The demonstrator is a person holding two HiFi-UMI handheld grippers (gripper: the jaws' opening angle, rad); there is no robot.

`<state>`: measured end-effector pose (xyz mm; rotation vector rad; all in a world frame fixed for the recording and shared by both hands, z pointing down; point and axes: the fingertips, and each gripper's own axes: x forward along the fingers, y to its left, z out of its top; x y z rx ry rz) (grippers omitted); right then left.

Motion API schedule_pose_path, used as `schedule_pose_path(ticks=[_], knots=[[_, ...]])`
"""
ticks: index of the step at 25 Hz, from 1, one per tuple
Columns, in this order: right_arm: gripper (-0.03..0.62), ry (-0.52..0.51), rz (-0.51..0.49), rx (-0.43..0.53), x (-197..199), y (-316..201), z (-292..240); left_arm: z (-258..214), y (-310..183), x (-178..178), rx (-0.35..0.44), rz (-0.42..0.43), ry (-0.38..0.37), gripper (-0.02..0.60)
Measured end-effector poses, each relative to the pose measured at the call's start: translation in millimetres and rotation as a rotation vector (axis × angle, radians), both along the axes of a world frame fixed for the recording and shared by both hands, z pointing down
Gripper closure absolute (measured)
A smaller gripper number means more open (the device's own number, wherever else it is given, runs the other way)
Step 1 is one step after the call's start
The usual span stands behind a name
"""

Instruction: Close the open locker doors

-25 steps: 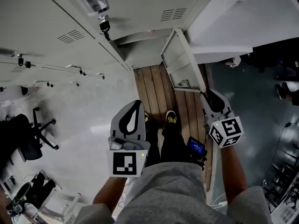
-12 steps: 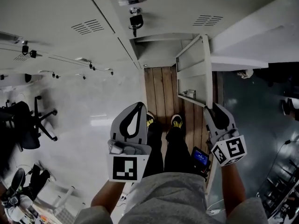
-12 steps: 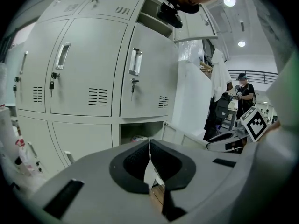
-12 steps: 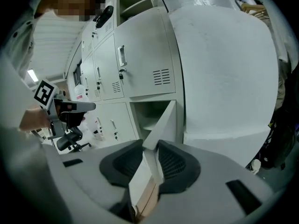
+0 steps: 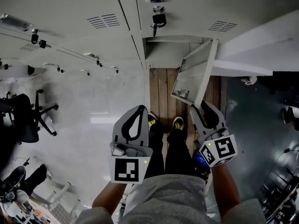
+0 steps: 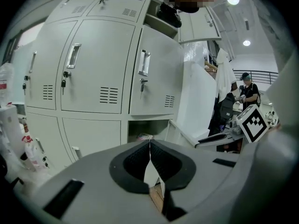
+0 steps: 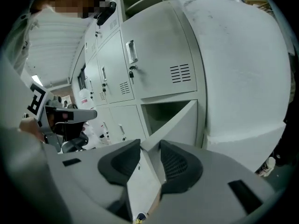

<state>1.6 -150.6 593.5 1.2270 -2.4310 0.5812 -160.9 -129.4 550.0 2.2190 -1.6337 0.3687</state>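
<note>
Grey right hand-held gripper [image 5: 200, 108], jaws opening, straddles the locker door [image 5: 195, 75] edge (left hand-held gripper [image 5: 137, 110] closed).

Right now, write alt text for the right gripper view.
The right gripper, jaws opening, has the edge of an open lower locker door between them. Behind it stands a bank of grey lockers, the door directly above shut.

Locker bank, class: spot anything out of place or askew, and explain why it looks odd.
One bottom-row locker door stands ajar, swung out at an angle over the wooden floor, while the doors beside it sit shut and flush.
</note>
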Motion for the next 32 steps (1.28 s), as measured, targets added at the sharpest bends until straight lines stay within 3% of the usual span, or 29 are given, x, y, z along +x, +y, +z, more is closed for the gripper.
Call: schedule_pose_path(ticks=[11,23,32], knots=[[0.47,-0.031,-0.09,0.051,-66,-22,-1,2,6,-26,0.002,-0.038,-0.025,0.569],[0.487,-0.049,-0.114,0.087,-122,-68,0,7,0,-45,-0.004,-0.057,-0.03,0.569],[0.534,-0.067,-0.053,0.096,-138,-115,10,11,-2,-57,-0.014,-0.086,-0.03,0.569]])
